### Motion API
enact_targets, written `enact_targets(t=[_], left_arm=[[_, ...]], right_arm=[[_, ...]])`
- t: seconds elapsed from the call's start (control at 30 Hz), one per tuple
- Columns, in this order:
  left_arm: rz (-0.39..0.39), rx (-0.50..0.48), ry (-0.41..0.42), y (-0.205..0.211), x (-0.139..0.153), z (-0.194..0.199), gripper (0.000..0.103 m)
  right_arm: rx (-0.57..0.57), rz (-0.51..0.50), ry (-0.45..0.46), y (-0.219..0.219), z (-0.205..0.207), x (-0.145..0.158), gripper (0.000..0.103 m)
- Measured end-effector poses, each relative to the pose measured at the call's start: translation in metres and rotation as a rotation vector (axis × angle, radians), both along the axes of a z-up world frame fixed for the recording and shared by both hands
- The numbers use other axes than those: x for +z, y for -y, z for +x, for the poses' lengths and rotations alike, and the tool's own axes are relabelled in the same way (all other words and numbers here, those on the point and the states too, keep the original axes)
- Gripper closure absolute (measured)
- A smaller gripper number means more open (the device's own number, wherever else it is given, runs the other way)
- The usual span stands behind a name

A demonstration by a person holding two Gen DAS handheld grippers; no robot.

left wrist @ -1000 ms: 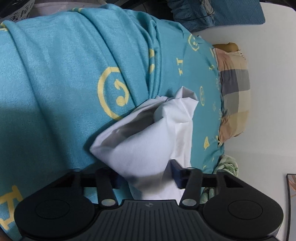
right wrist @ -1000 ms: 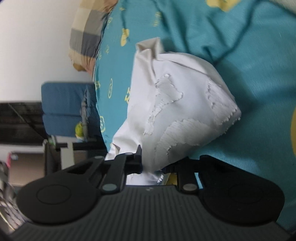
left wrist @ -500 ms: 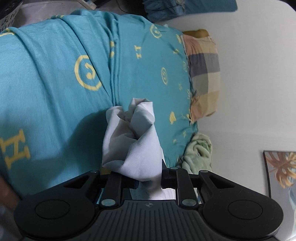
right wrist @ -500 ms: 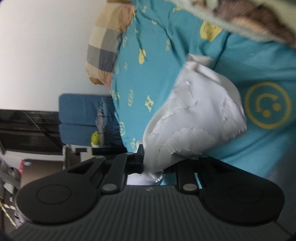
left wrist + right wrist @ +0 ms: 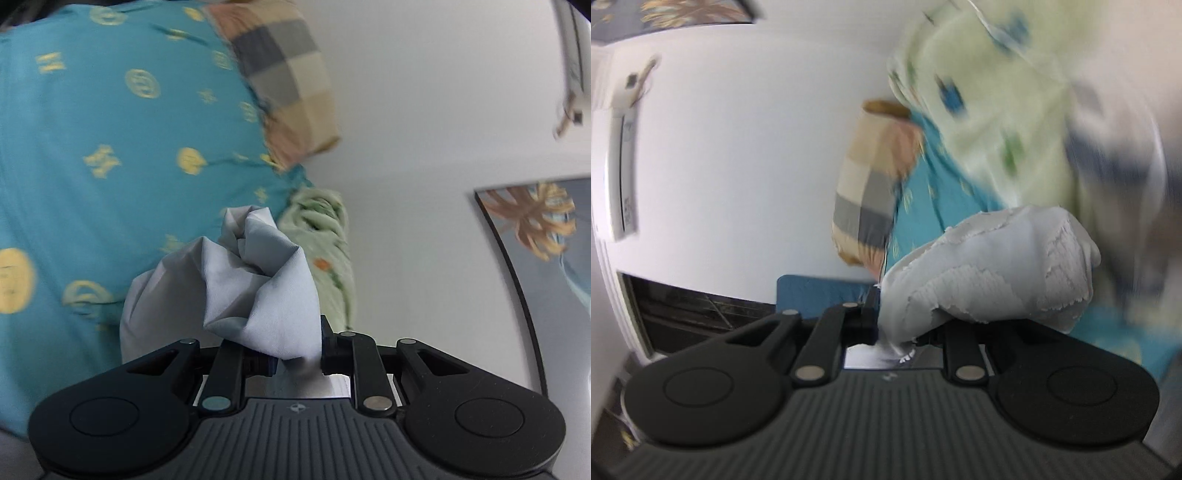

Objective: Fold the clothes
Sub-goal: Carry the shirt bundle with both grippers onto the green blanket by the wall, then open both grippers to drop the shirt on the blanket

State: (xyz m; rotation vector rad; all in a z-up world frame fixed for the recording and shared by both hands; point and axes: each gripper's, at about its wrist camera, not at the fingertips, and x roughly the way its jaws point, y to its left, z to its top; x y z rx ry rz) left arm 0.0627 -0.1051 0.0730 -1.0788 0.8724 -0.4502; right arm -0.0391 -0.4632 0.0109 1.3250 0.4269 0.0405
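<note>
- Since a second ago both grippers have risen from the bed, carrying the white garment (image 5: 236,291) up off the teal sheet (image 5: 110,155); the wall now fills much of each view.
- The left gripper (image 5: 297,356) is clenched on a bunched fold of the garment, which balloons out in front of its fingers.
- The right gripper (image 5: 905,332) grasps another part of the garment (image 5: 990,280), where a cracked white print shows.
- A checked pillow (image 5: 284,74) lies at the bed's head, against the wall.
- A pale green floral cloth (image 5: 997,110) is blurred.
</note>
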Motion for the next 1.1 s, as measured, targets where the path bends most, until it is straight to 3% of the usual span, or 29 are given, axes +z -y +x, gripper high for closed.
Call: enact_targets(t=[0.23, 0.4, 0.5, 0.67, 0.73, 0.9, 0.93, 1.0, 1.1], left_arm=[[-0.079, -0.211, 0.068, 0.168, 0.031, 0.062, 0.082], [-0.060, -0.371, 0.196, 0.263, 0.018, 0.061, 0.081], [-0.010, -0.446, 0.204, 0.279, -0.026, 0.037, 0.081], [0.179, -0.565, 0.118, 0.281, -0.105, 0.013, 0.081], [0.224, -0.583, 0.128, 0.277, -0.120, 0.008, 0.075], [0.324, -0.609, 0.225, 0.279, -0.098, -0.006, 0.072], [0.352, -0.617, 0.241, 0.279, -0.093, -0.010, 0.069], [0.399, -0.633, 0.274, 0.276, -0.084, -0.014, 0.053], [0.470, -0.648, 0.329, 0.267, -0.067, -0.026, 0.048]], right_arm=[[-0.056, -0.288, 0.042, 0.134, 0.003, 0.084, 0.084], [-0.155, -0.349, 0.097, 0.205, -0.018, 0.081, 0.084], [-0.193, -0.330, 0.048, 0.226, -0.036, 0.046, 0.084], [-0.123, -0.259, -0.193, 0.234, -0.051, -0.040, 0.084], [-0.103, -0.255, -0.178, 0.233, -0.055, -0.059, 0.084], [-0.112, -0.256, -0.207, 0.234, -0.050, -0.052, 0.082], [-0.115, -0.252, -0.217, 0.234, -0.050, -0.050, 0.082], [-0.108, -0.272, -0.228, 0.230, -0.059, -0.043, 0.080], [-0.095, -0.330, -0.240, 0.221, -0.076, -0.028, 0.079]])
